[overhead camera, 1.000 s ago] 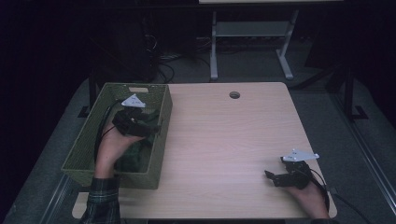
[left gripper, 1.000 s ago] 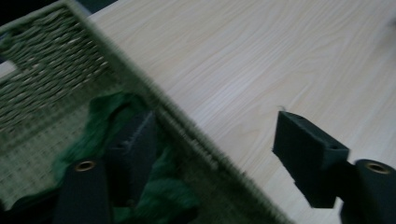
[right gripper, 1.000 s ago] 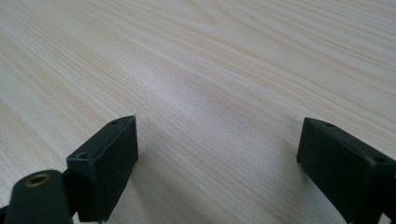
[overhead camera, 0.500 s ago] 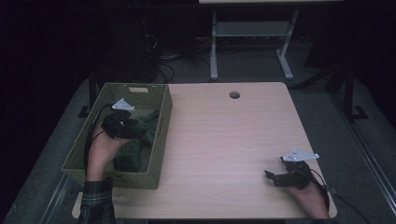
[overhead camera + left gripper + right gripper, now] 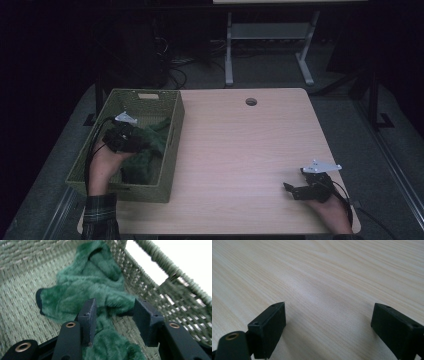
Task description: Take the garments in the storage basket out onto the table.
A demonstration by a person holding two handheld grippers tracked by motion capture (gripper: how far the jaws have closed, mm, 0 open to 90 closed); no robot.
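Note:
A crumpled green fleecy cloth (image 5: 150, 155) (image 5: 95, 287) lies in a green woven basket (image 5: 176, 120) at the table's left. My left gripper (image 5: 142, 143) (image 5: 115, 307) is down inside the basket, over the cloth. Its jaws have just been closing, and a fold of the cloth runs between them. The left pad (image 5: 88, 315) touches the fleece, while a gap remains at the right pad (image 5: 147, 322). My right gripper (image 5: 291, 190) (image 5: 329, 315) rests on the bare wooden table (image 5: 240, 150) near the front right corner, open wide with nothing between its fingers.
The basket's woven wall (image 5: 160, 282) rises close on the right of the left gripper. A round cable hole (image 5: 251, 101) sits at the table's far edge. Behind the table stand a metal frame (image 5: 265, 45) and cables on the dark floor.
My left hand has shifted left and toward me, sinking lower into the basket onto the cloth. The right hand has stayed where it was.

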